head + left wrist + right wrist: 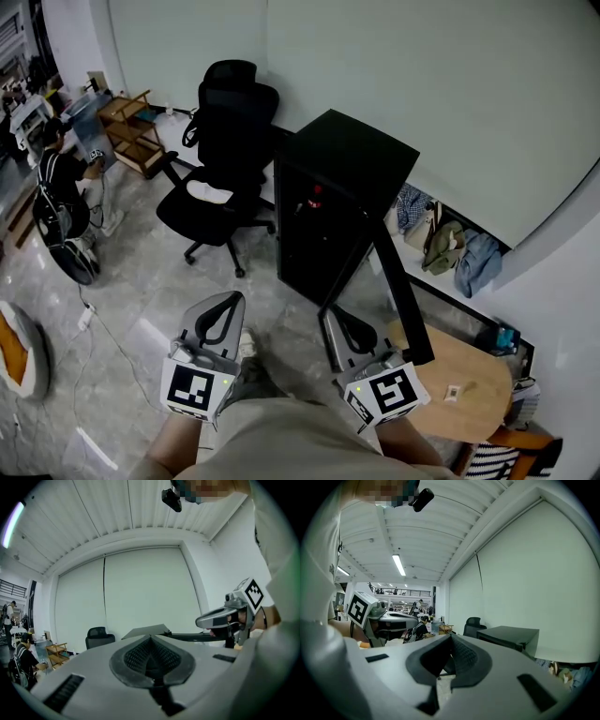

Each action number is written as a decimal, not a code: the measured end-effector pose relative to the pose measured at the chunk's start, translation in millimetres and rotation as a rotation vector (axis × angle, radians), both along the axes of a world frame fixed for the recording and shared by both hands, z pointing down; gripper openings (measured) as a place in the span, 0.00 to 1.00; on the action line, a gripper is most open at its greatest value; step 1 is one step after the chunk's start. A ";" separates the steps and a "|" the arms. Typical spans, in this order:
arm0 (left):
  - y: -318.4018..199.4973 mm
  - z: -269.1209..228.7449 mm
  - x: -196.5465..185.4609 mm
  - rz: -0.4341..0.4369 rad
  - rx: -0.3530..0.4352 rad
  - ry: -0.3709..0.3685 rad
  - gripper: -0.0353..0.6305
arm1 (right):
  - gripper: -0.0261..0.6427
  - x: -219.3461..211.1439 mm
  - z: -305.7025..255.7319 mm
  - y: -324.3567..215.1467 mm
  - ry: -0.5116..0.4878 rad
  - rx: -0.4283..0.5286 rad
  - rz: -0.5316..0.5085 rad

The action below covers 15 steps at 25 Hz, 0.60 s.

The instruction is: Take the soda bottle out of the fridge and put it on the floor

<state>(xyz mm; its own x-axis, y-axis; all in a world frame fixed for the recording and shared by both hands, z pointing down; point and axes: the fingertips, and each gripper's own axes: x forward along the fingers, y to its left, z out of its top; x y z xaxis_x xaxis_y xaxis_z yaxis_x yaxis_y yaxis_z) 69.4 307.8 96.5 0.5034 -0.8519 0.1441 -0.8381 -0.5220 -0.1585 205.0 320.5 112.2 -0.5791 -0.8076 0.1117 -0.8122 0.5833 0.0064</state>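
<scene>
A black mini fridge [349, 169] stands on the floor ahead of me, with its glass door [398, 291] swung open toward me. A small red thing [316, 199] shows in the dark interior; I cannot tell if it is the soda bottle. My left gripper [220, 314] is held in front of the fridge to its left, shut and empty. My right gripper [354, 328] hangs by the door's free edge, shut with nothing between its jaws. The fridge top also shows in the left gripper view [149, 631] and the right gripper view [511, 635].
A black office chair [223, 155] stands left of the fridge. A round wooden table [464, 386] is close on the right, with bags [450, 246] along the wall behind it. A person [58, 183] sits at the far left near a wooden shelf [131, 131].
</scene>
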 end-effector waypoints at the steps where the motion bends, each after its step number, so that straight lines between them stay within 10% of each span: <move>1: -4.9 0.6 -1.1 0.002 -0.001 0.000 0.06 | 0.03 -1.6 0.8 -5.1 0.000 -0.002 0.002; 15: -104.6 13.4 -25.5 0.053 -0.027 -0.003 0.06 | 0.03 -29.2 20.3 -99.8 0.026 -0.048 0.043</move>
